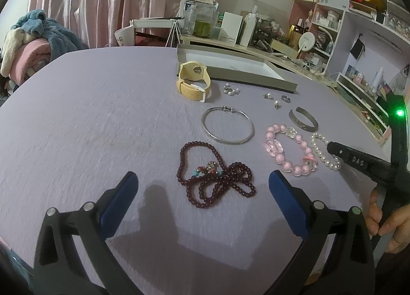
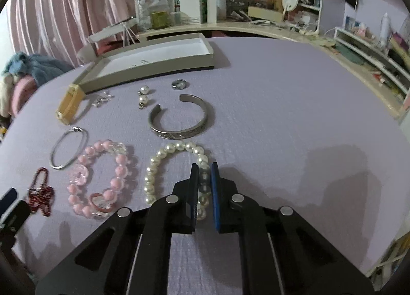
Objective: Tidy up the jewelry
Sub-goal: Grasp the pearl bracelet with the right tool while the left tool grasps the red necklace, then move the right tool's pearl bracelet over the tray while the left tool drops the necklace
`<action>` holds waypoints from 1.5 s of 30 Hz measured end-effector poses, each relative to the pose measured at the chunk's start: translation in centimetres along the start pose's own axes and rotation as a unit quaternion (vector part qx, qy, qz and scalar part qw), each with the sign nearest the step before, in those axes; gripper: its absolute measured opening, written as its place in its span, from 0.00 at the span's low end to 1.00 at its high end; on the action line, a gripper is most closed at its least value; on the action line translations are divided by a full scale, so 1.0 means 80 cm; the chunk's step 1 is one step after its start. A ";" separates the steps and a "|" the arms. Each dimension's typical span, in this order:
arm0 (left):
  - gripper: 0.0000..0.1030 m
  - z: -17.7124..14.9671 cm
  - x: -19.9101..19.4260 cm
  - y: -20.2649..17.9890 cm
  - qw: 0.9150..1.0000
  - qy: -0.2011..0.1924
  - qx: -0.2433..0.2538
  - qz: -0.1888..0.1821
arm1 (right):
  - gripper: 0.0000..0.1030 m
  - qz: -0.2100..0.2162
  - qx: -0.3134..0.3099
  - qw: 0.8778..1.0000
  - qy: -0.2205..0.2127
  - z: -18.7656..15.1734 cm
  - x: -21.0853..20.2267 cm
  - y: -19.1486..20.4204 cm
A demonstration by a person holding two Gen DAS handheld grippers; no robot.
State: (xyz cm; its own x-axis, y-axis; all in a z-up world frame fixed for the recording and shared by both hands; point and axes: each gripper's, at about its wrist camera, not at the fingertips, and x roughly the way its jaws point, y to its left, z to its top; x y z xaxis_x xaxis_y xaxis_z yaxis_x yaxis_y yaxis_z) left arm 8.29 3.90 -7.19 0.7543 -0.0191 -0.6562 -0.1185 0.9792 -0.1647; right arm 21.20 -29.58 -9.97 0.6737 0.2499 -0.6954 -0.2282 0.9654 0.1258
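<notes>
Jewelry lies on a lilac tablecloth (image 1: 77, 120). My right gripper (image 2: 204, 168) is shut on the right side of a white pearl bracelet (image 2: 153, 167), which rests on the cloth; it also shows in the left wrist view (image 1: 320, 149). My left gripper (image 1: 202, 179) is open and empty, just short of a dark red bead necklace (image 1: 212, 177). Beyond lie a pink bead bracelet (image 2: 100, 179), a thin silver bangle (image 1: 228, 126), a silver cuff (image 2: 179, 118), a ring (image 2: 178, 84), pearl earrings (image 2: 143, 95) and a yellow watch (image 1: 192, 82).
An open shallow box (image 2: 153, 64) with a white inside stands at the table's far side. Behind it is a cluttered desk (image 2: 230, 23) and shelves (image 1: 358, 26). A pile of clothes (image 1: 30, 39) lies at the left. A small cluster of silver earrings (image 1: 230, 89) sits by the watch.
</notes>
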 end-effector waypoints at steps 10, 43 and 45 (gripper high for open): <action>0.76 0.013 0.030 -0.017 0.998 0.034 0.036 0.031 | 0.09 0.026 0.000 0.999 -0.037 0.009 -0.026 -0.001; 0.04 0.160 -0.089 -0.024 0.993 -0.085 0.063 -0.047 | 0.09 0.082 -0.024 0.981 -0.175 0.125 -0.135 -0.011; 0.04 0.185 -0.106 -0.030 0.991 -0.104 0.070 -0.048 | 0.09 0.081 -0.033 0.978 -0.188 0.140 -0.143 -0.008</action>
State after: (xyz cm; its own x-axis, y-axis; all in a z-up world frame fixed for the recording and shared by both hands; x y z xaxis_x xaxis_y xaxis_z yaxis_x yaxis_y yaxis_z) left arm 11.74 4.69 9.64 0.8765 -0.0851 -0.4739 0.0394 0.9936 -0.1055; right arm 21.48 -32.21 5.86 0.8332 0.4207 -0.3588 -0.3899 0.9072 0.1581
